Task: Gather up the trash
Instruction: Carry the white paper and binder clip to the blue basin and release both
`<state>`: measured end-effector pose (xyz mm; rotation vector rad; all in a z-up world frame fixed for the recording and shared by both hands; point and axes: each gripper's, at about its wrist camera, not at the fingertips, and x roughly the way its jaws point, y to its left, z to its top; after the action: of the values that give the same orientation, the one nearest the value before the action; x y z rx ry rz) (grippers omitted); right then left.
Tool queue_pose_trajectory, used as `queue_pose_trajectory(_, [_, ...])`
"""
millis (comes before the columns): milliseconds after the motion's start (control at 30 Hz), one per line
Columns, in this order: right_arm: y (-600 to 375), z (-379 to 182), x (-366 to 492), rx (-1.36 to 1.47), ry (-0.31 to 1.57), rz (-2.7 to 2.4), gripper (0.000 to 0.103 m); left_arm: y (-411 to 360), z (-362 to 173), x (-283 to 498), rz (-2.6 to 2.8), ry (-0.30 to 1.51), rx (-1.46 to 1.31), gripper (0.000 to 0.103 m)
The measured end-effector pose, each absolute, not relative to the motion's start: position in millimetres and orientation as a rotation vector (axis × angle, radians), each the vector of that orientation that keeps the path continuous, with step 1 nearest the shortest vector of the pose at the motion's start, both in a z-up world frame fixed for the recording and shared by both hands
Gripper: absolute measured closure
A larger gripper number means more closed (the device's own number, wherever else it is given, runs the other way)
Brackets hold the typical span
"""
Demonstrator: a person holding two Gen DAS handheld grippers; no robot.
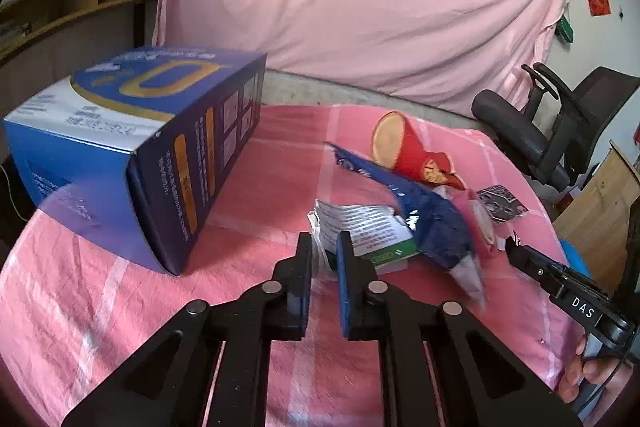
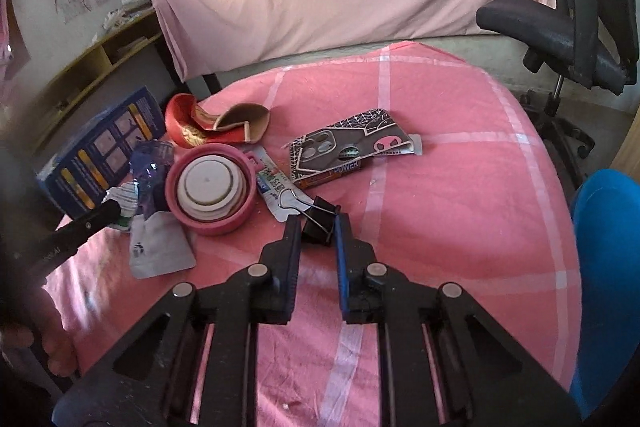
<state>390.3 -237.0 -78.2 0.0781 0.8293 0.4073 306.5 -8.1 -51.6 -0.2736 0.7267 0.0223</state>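
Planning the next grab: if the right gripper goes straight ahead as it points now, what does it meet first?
Most likely the black binder clip, sitting right at the tips of the right gripper, between its open jaws. Whether they already touch is unclear.

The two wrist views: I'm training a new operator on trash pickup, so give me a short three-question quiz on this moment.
1. True or false: the left claw is closed on the crumpled white-and-green printed wrapper.
2. What sits between the right claw fingers? A) black metal binder clip B) round pink collapsible cup C) crushed red paper cup
3. Fill in: the large blue cardboard box lies on its ____.

Key: 1 true; 2 A; 3 side.
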Motion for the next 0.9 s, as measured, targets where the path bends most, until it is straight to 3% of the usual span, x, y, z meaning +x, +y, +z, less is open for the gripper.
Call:
queue_pose_trajectory(567, [-274.3, -25.6, 308.9, 0.062, 0.420, 0.363, 0.061, -49.4, -2.3, 240.4, -0.005, 0.489, -0.189, 0.099])
queue_pose_trajectory(900, [-312.4, 3.9, 283.2, 0.099, 0.213, 0.253, 0.061, -112.9, 39.8, 244.9, -0.186, 0.327, -0.132, 0.099])
